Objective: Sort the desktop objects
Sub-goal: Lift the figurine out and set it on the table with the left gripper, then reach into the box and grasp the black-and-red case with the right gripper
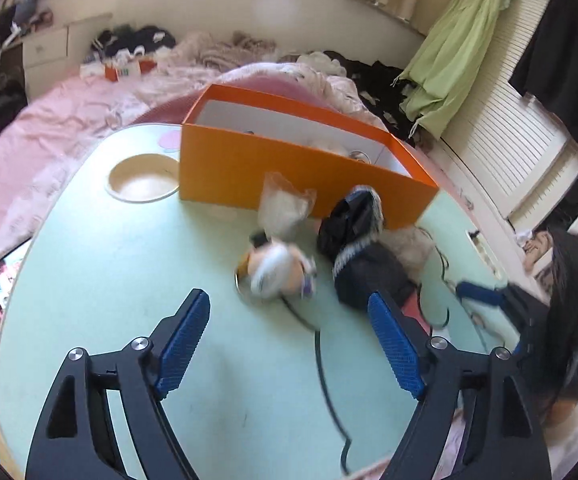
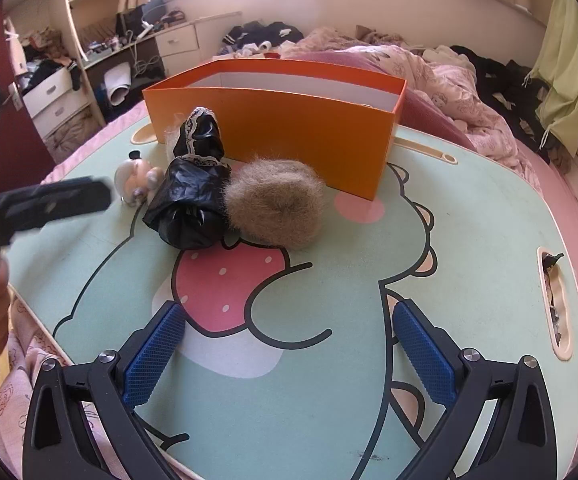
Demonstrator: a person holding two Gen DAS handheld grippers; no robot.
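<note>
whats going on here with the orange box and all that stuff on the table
A person holds a gripper in each hand over a green cartoon table. Both the left gripper and the right gripper are open and empty. A small doll, a black bag and a furry ball lie outside the orange box.

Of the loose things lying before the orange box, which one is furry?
The tan fur ball, rightmost of them, beside the shiny black bundle; the small doll is smooth.

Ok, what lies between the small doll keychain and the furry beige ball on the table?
The crumpled black bag with lace trim lies between the doll keychain and the furry ball, touching the ball; the right wrist view shows it.
</note>
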